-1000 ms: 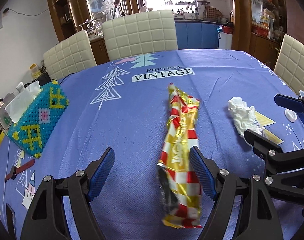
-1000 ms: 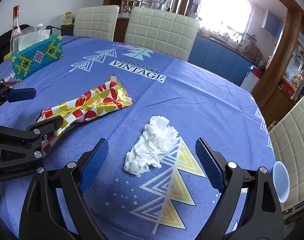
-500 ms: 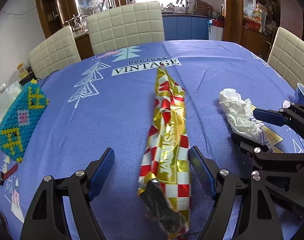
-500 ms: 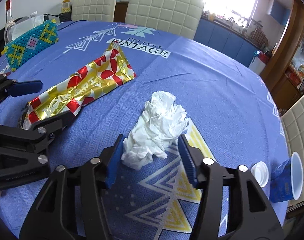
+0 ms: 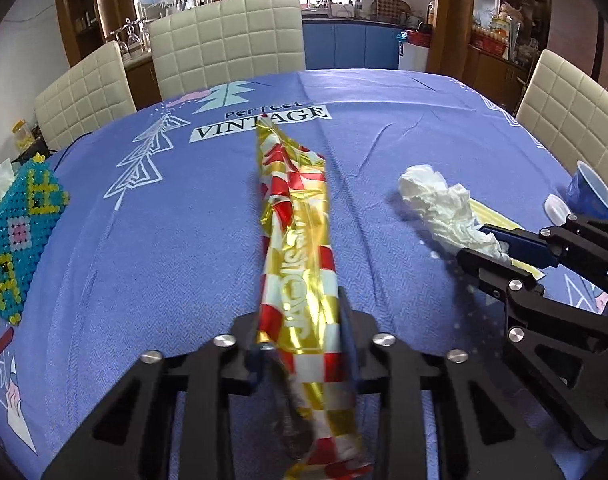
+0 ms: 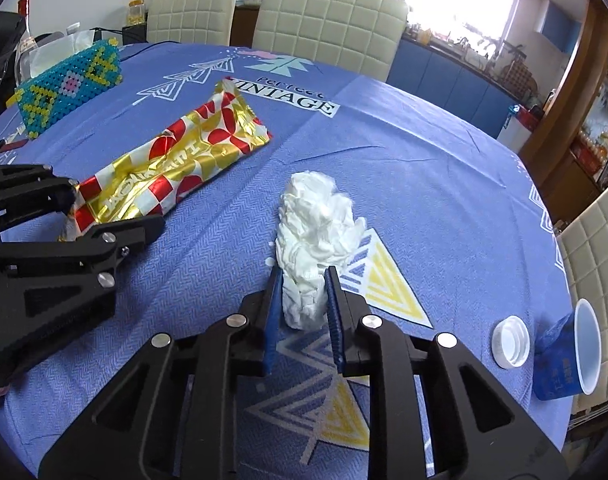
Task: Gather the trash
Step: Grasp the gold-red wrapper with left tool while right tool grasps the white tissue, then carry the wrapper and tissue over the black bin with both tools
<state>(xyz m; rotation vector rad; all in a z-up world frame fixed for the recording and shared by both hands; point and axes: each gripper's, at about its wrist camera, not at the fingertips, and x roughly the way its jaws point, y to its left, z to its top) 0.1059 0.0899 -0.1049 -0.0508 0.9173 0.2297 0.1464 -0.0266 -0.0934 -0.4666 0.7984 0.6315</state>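
A long red, white and gold foil wrapper lies on the blue tablecloth; it also shows in the right wrist view. My left gripper is shut on the wrapper's near end. A crumpled white tissue lies to its right; it also shows in the left wrist view. My right gripper is shut on the tissue's near end. In the left wrist view the right gripper sits at the right, pinching the tissue. In the right wrist view the left gripper sits at the left on the wrapper.
A blue paper cup lies on its side near the right table edge, beside a white bottle cap. A beaded turquoise tissue box stands at the far left. Cream chairs ring the table.
Both grippers have closed: the left on the foil wrapper's near end, the right on the tissue. Both moved forward, closer to their objects.
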